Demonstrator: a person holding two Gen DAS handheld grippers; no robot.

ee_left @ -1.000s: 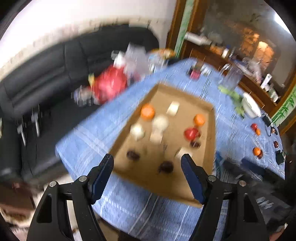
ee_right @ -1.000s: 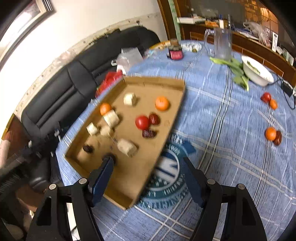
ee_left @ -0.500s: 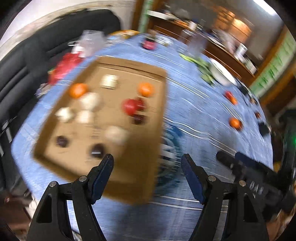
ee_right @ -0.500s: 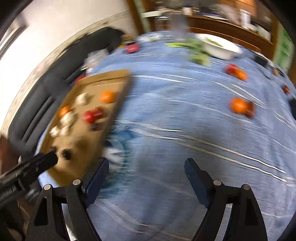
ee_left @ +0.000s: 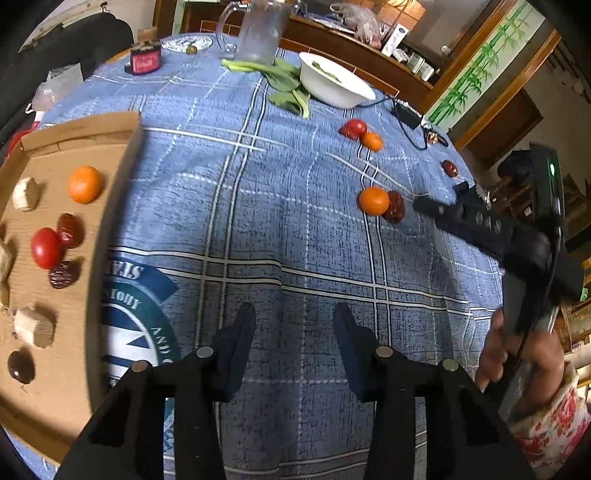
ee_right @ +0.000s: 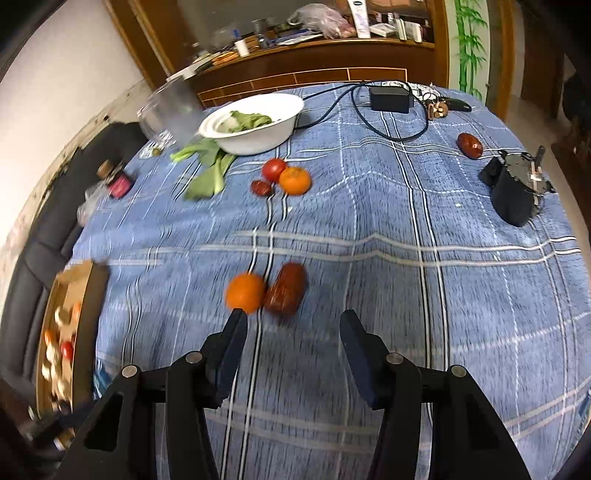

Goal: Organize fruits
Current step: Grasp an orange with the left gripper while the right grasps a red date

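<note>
A cardboard tray [ee_left: 107,206] at the left of the blue checked tablecloth holds an orange [ee_left: 84,184], a tomato [ee_left: 45,247], red dates and pale chunks. Loose on the cloth lie an orange [ee_right: 245,292] touching a red date [ee_right: 287,291], a tomato [ee_right: 274,168] with an orange [ee_right: 294,180] and a date [ee_right: 261,188], and a lone date [ee_right: 469,145]. My right gripper [ee_right: 291,332] is open and empty, just short of the near orange and date. My left gripper [ee_left: 293,323] is open and empty over bare cloth, right of the tray.
A white bowl [ee_right: 255,123] of greens, leafy stalks [ee_right: 207,166], a glass pitcher [ee_left: 258,33] and a small red jar [ee_left: 142,61] stand at the far side. A black adapter with cable [ee_right: 389,99] and a black object [ee_right: 515,192] lie at the right.
Both grippers swung right, away from the tray. The right one now faces the loose orange and date close up. Both stay open.
</note>
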